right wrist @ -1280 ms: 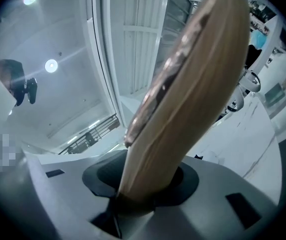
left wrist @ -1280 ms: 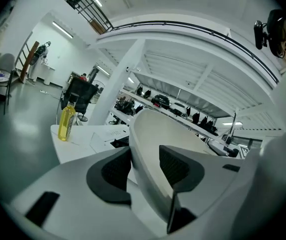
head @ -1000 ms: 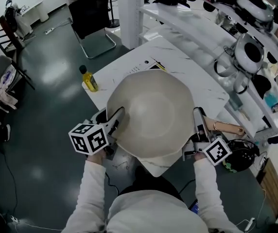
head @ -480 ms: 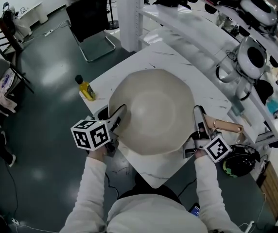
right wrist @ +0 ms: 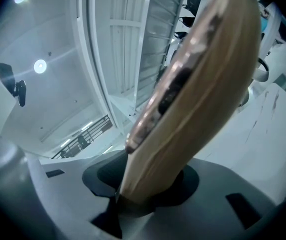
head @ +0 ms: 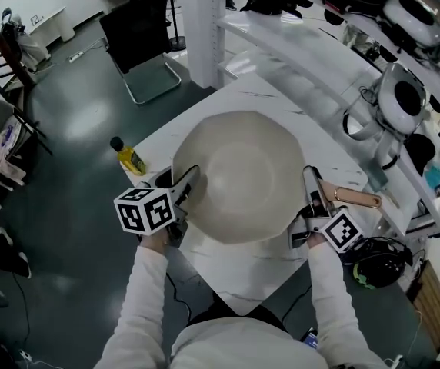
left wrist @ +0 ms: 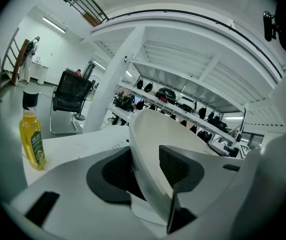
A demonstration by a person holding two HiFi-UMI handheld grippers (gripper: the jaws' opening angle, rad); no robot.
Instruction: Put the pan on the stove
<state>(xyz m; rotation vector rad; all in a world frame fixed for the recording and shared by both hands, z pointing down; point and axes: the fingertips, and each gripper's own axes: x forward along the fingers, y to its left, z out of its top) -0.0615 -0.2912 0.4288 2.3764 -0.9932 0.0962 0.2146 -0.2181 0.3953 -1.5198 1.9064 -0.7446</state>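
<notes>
A large cream pan (head: pixel 239 175) hangs above the white table (head: pixel 243 283), carried between both grippers. My left gripper (head: pixel 183 194) is shut on the pan's left rim. In the left gripper view the thin rim (left wrist: pixel 150 154) stands between the dark pads of that gripper (left wrist: pixel 145 166). My right gripper (head: pixel 312 206) is shut on the pan's wooden handle (head: pixel 356 199), which has a copper-coloured end. The right gripper view shows the handle (right wrist: pixel 198 84) rising steeply out of that gripper (right wrist: pixel 143 184). No stove shows; the pan hides the table under it.
A yellow oil bottle (head: pixel 130 158) with a black cap stands at the table's left edge, also in the left gripper view (left wrist: pixel 31 139). Shelves with white devices (head: pixel 405 91) run along the right. A black chair (head: pixel 139 37) stands beyond the table, and a dark helmet (head: pixel 378 261) lies at the lower right.
Both grippers have carried the pan further in over the table, away from its near corner. The bottle now sits lower and more to the left in the head view. Both grips are unchanged.
</notes>
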